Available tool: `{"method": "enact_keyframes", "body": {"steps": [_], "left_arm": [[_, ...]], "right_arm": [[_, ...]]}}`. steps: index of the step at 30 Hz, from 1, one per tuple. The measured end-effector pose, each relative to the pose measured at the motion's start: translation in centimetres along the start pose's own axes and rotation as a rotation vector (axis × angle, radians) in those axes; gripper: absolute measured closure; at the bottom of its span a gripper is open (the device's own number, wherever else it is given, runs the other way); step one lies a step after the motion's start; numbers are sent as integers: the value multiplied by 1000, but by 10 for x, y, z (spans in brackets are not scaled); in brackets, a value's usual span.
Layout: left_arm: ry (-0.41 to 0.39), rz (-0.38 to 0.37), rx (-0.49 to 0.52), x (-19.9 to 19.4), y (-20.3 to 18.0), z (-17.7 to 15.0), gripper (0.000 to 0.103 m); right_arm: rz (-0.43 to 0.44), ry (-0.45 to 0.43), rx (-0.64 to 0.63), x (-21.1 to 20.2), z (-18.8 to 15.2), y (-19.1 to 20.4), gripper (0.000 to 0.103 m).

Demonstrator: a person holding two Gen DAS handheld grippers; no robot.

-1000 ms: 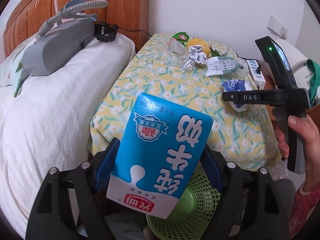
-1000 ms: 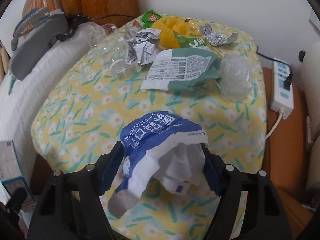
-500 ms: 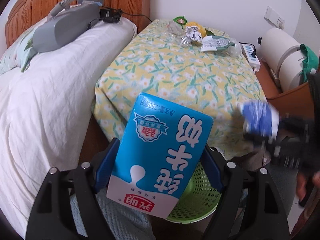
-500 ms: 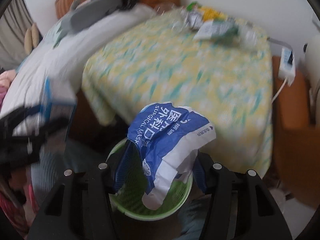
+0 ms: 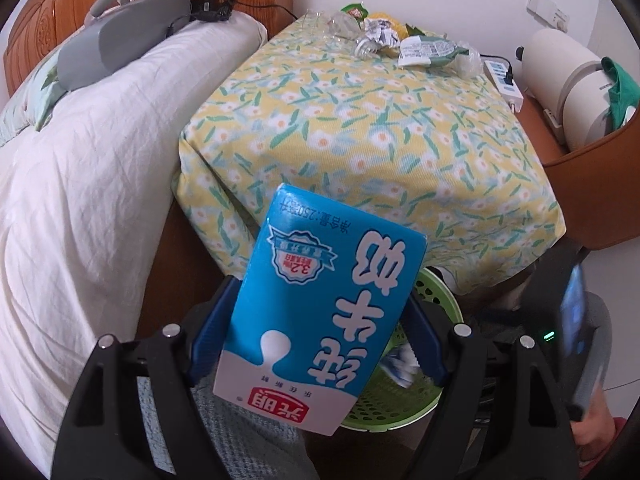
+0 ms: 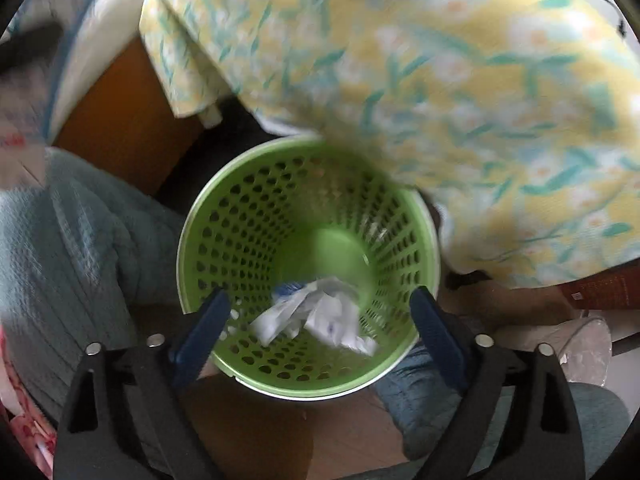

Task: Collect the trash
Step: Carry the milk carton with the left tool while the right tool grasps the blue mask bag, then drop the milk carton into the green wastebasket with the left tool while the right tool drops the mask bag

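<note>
Below the right gripper (image 6: 316,316), jaws opening and empty, the green basket (image 6: 224,216) holds the wrapper (image 6: 320,316), its rim under the surface's (image 5: 360,128) edge. Left gripper (image 5: 316,336), angled downward, clamps the milk carton (image 5: 320,304).

1. The basket (image 6: 308,264) stands on the floor right below my right gripper (image 6: 318,330), part under the table's (image 5: 380,128) near edge.
2. The crumpled wrapper (image 6: 320,316) lies inside the basket, apart from my opening jaws.
3. My left gripper (image 5: 316,332) clamps the milk carton (image 5: 320,312) above the basket's left rim.
4. More trash (image 5: 400,40) sits at the table's far edge.
5. The bed (image 5: 80,160) lies left of the table.
</note>
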State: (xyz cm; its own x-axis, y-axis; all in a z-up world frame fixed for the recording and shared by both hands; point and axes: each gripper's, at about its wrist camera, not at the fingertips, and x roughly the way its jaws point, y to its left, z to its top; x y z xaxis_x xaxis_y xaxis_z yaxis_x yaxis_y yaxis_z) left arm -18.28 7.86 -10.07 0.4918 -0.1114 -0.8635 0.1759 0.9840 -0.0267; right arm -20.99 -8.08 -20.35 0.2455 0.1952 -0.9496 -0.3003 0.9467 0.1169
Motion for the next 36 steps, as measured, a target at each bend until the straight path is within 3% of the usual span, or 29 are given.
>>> {"method": "enact_keyframes", "body": {"steps": [6,11,15,25,30,36], "left_arm": [[96,6,53,36,-21,-17,28],[189,-51,78,76,-45,-42,28],[253,-92,82,111,-68,-62,28],[370,-64,91,177,-102,-74,28],[390,-46,84,196,-108,-70,28],[363,-75,66,194,-107,-63,17]], "right_arm": [[-118,-130,7,-42,-5,-27,3],[-134,-174,29,-54,-17,-51,2],[-80,-211,51,-61,-22,-63,2],[3,-234,24,-64,-29,-71,2],[79,-243,86,-64,-32,-87,2],[126,-252,158,-65,-33,-104,2]]}}
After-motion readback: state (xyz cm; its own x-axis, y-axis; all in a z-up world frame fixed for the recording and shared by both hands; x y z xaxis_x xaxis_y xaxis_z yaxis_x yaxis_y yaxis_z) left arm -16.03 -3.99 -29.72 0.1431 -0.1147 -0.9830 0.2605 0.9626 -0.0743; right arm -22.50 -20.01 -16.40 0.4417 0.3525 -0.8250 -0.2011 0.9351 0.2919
